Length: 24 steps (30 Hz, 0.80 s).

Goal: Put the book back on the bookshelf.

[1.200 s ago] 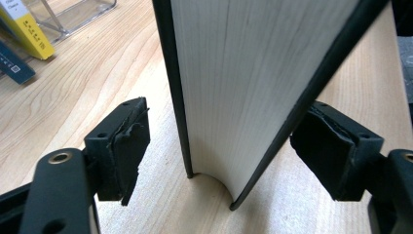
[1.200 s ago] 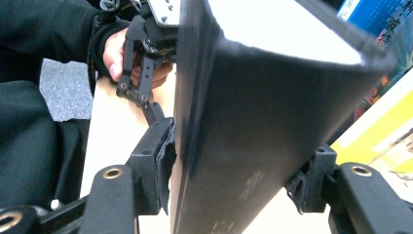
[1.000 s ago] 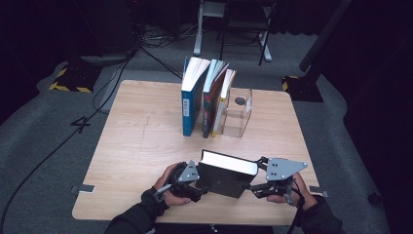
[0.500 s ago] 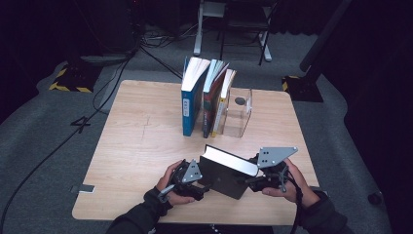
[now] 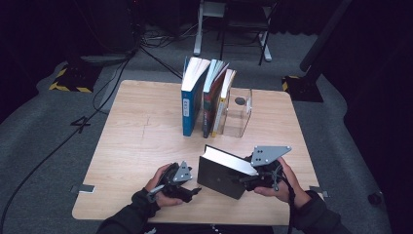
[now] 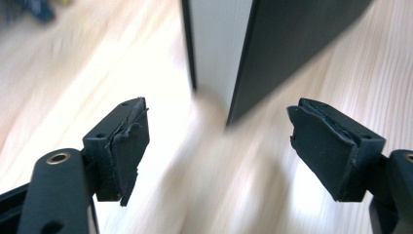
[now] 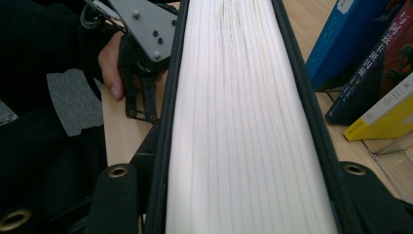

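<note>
One black book (image 5: 226,170) clamped in right gripper (image 5: 248,179); left gripper (image 5: 195,191) wide, empty; three books (image 5: 207,97) shelved.

Your light wooden table (image 5: 146,146) carries three upright books (image 5: 207,97) and a clear stand (image 5: 239,113) toward twelve o'clock; the black book (image 5: 221,173) rests at five.

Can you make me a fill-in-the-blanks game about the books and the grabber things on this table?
1. The right hand-held gripper is clamped on a book whose cover is ____.
2. The left hand-held gripper has its jaws ____, with nothing between them.
3. At the back of the wooden table, ____ books stand beside a clear stand.
4. The tallest standing book has a ____ cover.

Missing words: black; open; three; blue
</note>
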Each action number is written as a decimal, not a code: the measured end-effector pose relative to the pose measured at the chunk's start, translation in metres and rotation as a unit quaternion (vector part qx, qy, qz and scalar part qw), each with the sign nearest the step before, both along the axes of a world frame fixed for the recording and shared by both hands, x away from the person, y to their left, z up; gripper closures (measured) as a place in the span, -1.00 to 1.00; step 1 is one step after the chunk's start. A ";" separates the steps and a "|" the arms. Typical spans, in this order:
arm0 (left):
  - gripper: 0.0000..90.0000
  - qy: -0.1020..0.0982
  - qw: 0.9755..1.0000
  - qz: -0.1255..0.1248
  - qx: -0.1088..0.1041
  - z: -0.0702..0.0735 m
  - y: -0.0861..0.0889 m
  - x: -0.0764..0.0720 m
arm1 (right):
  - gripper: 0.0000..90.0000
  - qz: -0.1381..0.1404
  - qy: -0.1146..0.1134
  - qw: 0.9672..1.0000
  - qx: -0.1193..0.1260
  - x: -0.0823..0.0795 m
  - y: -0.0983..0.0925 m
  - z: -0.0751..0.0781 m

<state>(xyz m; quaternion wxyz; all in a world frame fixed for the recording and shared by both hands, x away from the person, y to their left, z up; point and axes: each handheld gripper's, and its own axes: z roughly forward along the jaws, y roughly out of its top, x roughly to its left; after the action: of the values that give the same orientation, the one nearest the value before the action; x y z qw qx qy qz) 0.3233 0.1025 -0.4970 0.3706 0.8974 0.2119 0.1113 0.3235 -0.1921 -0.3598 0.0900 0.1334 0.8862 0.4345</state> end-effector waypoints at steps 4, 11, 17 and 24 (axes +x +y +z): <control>-0.53 0.008 1.000 0.011 0.020 -0.003 0.024 -0.009 | 0.02 0.001 -0.006 1.000 -0.005 -0.002 0.001 0.000; -0.59 0.022 0.997 0.070 0.005 -0.006 0.061 -0.007 | -0.01 0.000 0.013 1.000 -0.013 -0.002 0.002 0.001; -0.64 0.031 0.997 0.069 -0.001 -0.008 0.066 -0.004 | 0.02 -0.006 0.023 0.999 -0.032 0.000 0.003 0.003; -0.65 0.032 0.996 0.077 -0.001 -0.008 0.066 -0.002 | 0.15 -0.026 0.022 0.999 -0.030 0.004 0.001 0.007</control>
<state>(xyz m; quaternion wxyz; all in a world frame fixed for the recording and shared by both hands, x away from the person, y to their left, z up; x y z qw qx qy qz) 0.3209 0.1687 -0.5049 0.3551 0.8810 0.2924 0.1106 0.3272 -0.1914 -0.3527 0.0855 0.1635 0.8969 0.4018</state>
